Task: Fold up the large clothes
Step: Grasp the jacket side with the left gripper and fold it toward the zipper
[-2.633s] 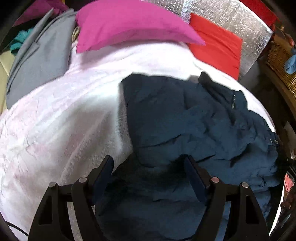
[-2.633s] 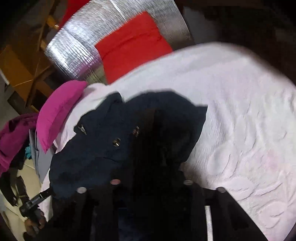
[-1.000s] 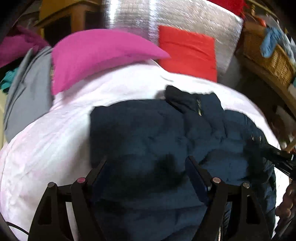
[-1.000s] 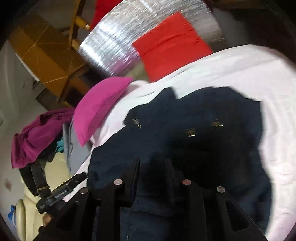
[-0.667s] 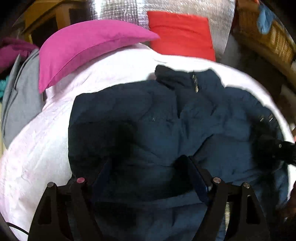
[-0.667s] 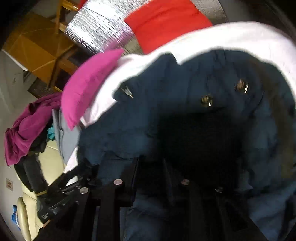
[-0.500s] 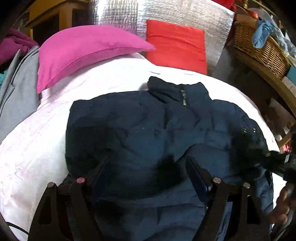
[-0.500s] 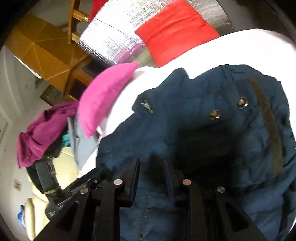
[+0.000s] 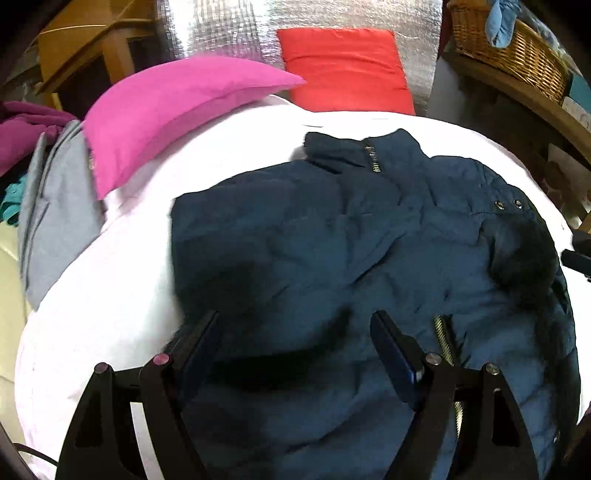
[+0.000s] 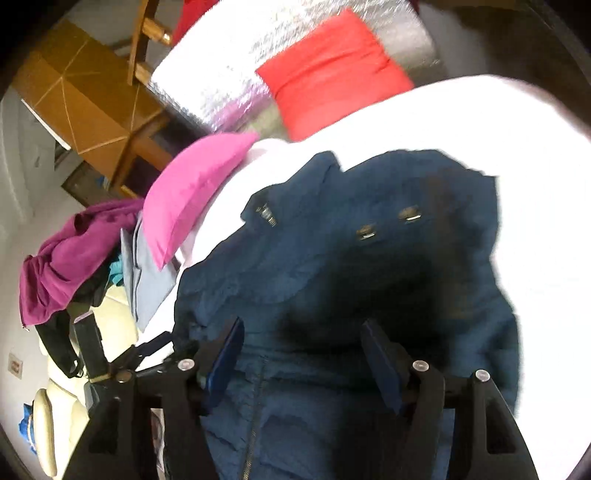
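Left claw (image 9: 295, 332): fingers spread wide, nothing between them, hovering over the lower part of the jacket.
Right claw (image 10: 301, 341): fingers spread wide, empty, above the jacket near its zip.
Jacket (image 9: 351, 251): dark blue, padded, lying rumpled and front up on the white bedspread (image 9: 103, 302), collar toward the pillows.
Pillows: pink pillow (image 9: 173, 107) beyond the jacket's left shoulder; red pillow (image 9: 343, 70) past the collar, against a silver panel (image 9: 229, 26).
Side: grey garment (image 9: 55, 218) at the bed's left edge; wicker basket (image 9: 513, 51) far right.
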Demonstrator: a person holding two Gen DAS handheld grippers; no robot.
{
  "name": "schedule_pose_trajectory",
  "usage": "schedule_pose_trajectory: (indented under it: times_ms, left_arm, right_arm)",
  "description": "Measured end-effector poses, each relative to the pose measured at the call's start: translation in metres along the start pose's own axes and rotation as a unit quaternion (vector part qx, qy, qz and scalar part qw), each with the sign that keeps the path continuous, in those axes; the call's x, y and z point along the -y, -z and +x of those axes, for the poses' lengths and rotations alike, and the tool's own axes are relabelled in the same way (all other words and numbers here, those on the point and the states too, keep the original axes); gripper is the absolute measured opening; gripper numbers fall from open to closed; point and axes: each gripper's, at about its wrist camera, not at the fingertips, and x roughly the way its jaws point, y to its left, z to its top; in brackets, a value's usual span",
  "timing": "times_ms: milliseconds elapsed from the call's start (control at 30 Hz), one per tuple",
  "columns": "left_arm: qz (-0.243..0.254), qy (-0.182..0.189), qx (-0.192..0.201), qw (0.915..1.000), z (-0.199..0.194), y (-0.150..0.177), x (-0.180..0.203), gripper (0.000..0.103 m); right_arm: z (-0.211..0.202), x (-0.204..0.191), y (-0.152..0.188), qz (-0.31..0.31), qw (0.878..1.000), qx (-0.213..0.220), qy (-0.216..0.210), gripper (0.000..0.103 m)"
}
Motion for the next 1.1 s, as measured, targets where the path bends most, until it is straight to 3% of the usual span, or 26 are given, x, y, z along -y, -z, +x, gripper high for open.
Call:
schedule_pose_trajectory:
  times_ms: [233, 400, 500, 667, 833, 900, 933, 1100]
  left_arm:
    - [-0.037, -0.011, 0.008, 0.9992, -0.042, 0.041, -0.049, 0.082]
    - [-0.056, 0.006, 0.009, 0.9984, -0.084, 0.098, -0.065, 0.082]
    - [-0.081, 0.025, -0.011, 0.9964, -0.096, 0.134, -0.069, 0.082]
    - [-0.124, 0.075, -0.042, 0.9885, -0.111, 0.188, -0.074, 0.082]
    - [-0.164, 0.106, -0.068, 0.9783, -0.108, 0.220, -0.080, 0.081]
    - [-0.179, 0.119, -0.070, 0.9742, -0.107, 0.225, -0.084, 0.063]
    - [-0.183, 0.121, -0.071, 0.9732, -0.107, 0.227, -0.085, 0.059]
    - [-0.189, 0.103, -0.088, 0.9727, -0.101, 0.233, -0.086, 0.058]
  right_arm:
    - [-0.074, 0.048, 0.026, 0.016, 0.999, 0.031, 0.024, 0.070]
    - [-0.119, 0.058, 0.072, 0.021, 0.999, 0.045, 0.016, 0.070]
    - [-0.133, 0.061, 0.103, 0.026, 0.999, 0.039, 0.003, 0.070]
    - [-0.142, 0.066, 0.152, 0.041, 0.999, 0.013, -0.011, 0.070]
    - [-0.140, 0.077, 0.186, 0.068, 0.998, -0.016, -0.009, 0.070]
    - [-0.140, 0.081, 0.193, 0.067, 0.998, -0.019, 0.005, 0.070]
    - [-0.140, 0.082, 0.196, 0.066, 0.998, -0.017, 0.015, 0.070]
    - [-0.136, 0.099, 0.200, 0.080, 0.996, -0.016, 0.029, 0.070]
